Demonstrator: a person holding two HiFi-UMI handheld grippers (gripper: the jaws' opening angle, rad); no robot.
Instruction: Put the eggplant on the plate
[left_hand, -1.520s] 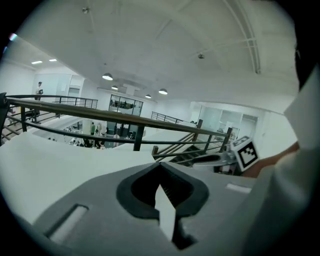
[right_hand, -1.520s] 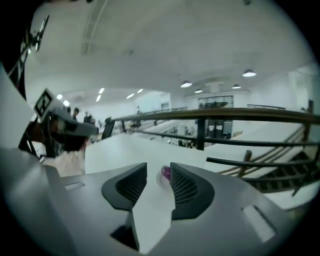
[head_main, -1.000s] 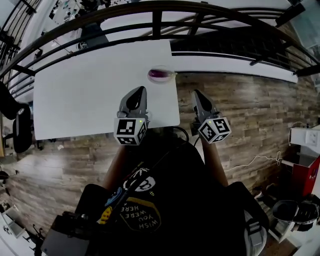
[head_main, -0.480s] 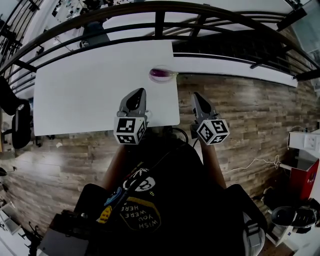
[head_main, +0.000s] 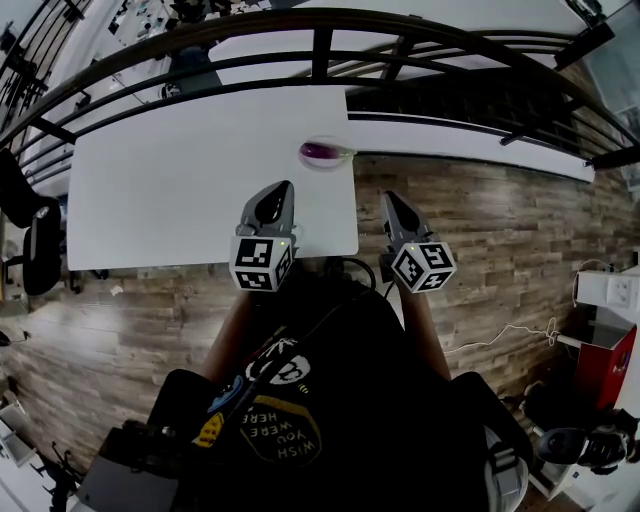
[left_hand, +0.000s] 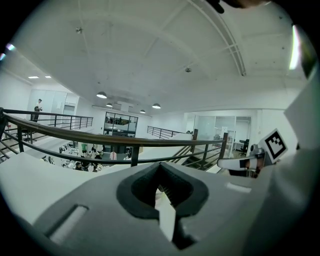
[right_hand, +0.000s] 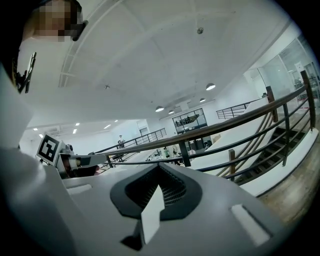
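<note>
Near the white table's (head_main: 180, 190) right edge, the eggplant (head_main: 320, 151) lies on a pale plate (head_main: 326, 164). It sits ahead of our left gripper (head_main: 276, 188) and well apart from our right gripper (head_main: 391, 197). We keep both pairs of jaws clenched together on nothing. The eggplant looks small, dark purple and glossy.

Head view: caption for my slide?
Grey left gripper and right gripper, shut and empty, by white table's near edge; purple eggplant on pale plate at far edge.
</note>
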